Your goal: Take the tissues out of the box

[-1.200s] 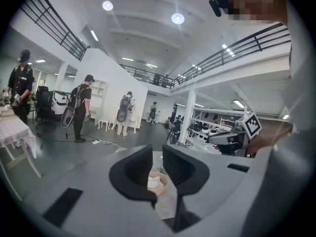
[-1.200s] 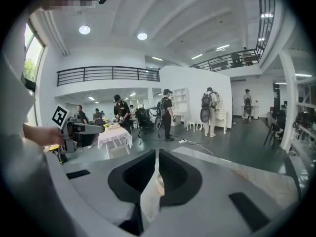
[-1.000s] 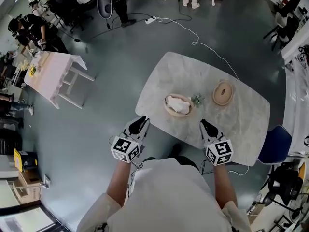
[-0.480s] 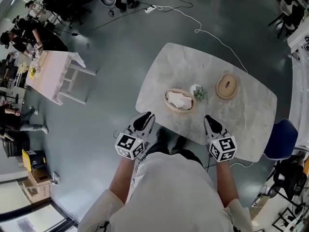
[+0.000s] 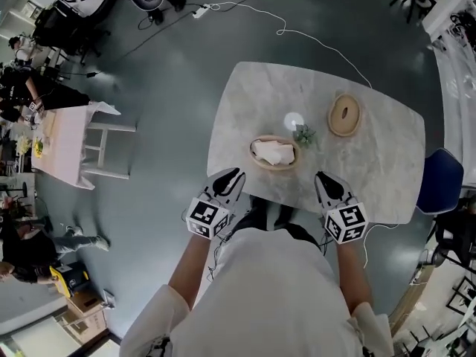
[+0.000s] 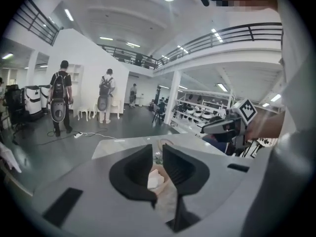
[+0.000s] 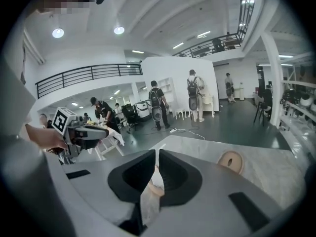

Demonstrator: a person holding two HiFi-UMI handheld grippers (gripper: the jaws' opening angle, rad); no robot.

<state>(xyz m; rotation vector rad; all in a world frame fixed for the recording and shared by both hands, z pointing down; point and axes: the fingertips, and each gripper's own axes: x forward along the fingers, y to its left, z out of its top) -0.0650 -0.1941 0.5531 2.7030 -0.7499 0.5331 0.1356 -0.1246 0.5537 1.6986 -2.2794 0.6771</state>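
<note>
A round wooden box point(image 5: 273, 155) holding crumpled white tissues point(image 5: 274, 152) sits near the front edge of the marble table point(image 5: 372, 162). My left gripper point(image 5: 230, 178) hovers at that edge, left of the box, its jaws a narrow gap apart and empty. In the left gripper view the tissues point(image 6: 156, 178) show far off through that gap. My right gripper point(image 5: 324, 182) hovers at the edge right of the box, its jaws all but touching with nothing in them. The tissues point(image 7: 157, 179) show beyond its slit.
A small green plant point(image 5: 303, 134) stands just right of the box. Behind it lies a round wooden lid with a slot point(image 5: 346, 114) point(image 7: 230, 161). A blue chair point(image 5: 440, 181) stands at the table's right end. People and a pink table point(image 5: 63, 143) are far off on the left.
The view has closed in on the table, which now lies squarer ahead. Both grippers sit slightly nearer its front edge. Their jaws look the same.
</note>
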